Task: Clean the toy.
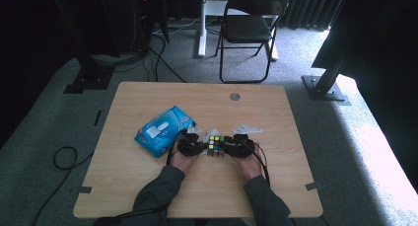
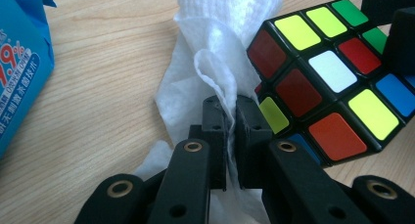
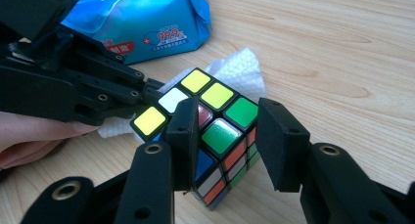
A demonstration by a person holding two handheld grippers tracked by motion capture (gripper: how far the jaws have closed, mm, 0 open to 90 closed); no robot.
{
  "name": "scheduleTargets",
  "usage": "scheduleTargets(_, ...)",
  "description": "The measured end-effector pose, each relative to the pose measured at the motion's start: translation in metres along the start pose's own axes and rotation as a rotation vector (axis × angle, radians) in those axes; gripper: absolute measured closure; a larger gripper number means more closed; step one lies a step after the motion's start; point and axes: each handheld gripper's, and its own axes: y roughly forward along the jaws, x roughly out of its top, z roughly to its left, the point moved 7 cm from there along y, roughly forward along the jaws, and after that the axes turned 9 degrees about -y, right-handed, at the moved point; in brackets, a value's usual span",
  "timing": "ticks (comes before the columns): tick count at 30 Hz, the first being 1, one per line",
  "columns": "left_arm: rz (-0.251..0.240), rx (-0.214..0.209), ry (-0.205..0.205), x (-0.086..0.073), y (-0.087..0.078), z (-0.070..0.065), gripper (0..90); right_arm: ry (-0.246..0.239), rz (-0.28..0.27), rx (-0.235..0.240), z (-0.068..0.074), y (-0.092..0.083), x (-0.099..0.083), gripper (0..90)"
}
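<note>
So there's a person at a light wooden table [image 1: 148, 186] with a two-jaw gripper in each hand, and both meet at a scrambled Rubik's cube [image 1: 215, 146] sitting near the middle of the table, toward the person's edge.

The left gripper [image 2: 231, 131] has its jaws pressed almost together, pinching a fold of a white wet wipe [image 2: 215, 53]. The wipe stands up between the jaws and bunches right against the cube's side, where the red stickers are; the rest of it is spread on the table under and behind the cube.

The right gripper [image 3: 230, 136] has the cube's corner between its jaws. The left jaw lies against the cube's top face by the green and red stickers. The right jaw looks a bit off the cube's side, so I honestly can't tell if it's really clamped or just straddling it.

Just beside the left gripper there's a blue pack of wet wipes [image 1: 164, 130], lying flat at an angle. Farther back, off the table, a black folding chair [image 1: 249, 28] stands on the grey carpet.
</note>
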Motion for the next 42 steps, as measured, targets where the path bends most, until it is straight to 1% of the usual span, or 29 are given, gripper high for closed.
scheduleTargets(7,-0.036,-0.012,0.010,0.008,-0.013,-0.005,84.4,0.004,-0.001,-0.002,0.000,0.000,0.000,61.4)
scheduleTargets(14,-0.079,-0.050,0.014,0.016,-0.032,-0.014,84.3,0.006,-0.001,-0.003,0.000,0.000,0.000,61.5)
scheduleTargets(16,-0.081,-0.057,0.013,0.017,-0.033,-0.016,84.3,0.007,-0.001,-0.003,0.000,0.000,0.000,61.5)
scheduleTargets(19,-0.090,-0.073,0.027,0.017,-0.038,-0.021,84.3,0.007,-0.001,-0.003,0.000,0.000,0.000,61.5)
scheduleTargets(24,-0.076,-0.071,0.029,0.014,-0.036,-0.022,84.2,0.008,-0.001,-0.003,0.000,0.000,0.000,61.6)
scheduleTargets(25,-0.072,-0.067,0.021,0.013,-0.034,-0.020,84.2,0.008,0.000,-0.003,0.000,0.000,0.000,61.7)
scheduleTargets(33,-0.043,-0.050,0.007,0.005,-0.026,-0.013,84.2,0.009,0.000,-0.003,0.000,0.000,0.000,61.7)
scheduleTargets(39,0.003,-0.030,-0.003,-0.006,-0.011,-0.007,84.3,0.010,0.000,-0.003,0.000,0.000,0.000,61.7)
scheduleTargets(42,0.017,-0.024,-0.007,-0.011,-0.005,-0.004,84.3,0.011,0.000,-0.002,0.000,0.000,0.000,61.7)
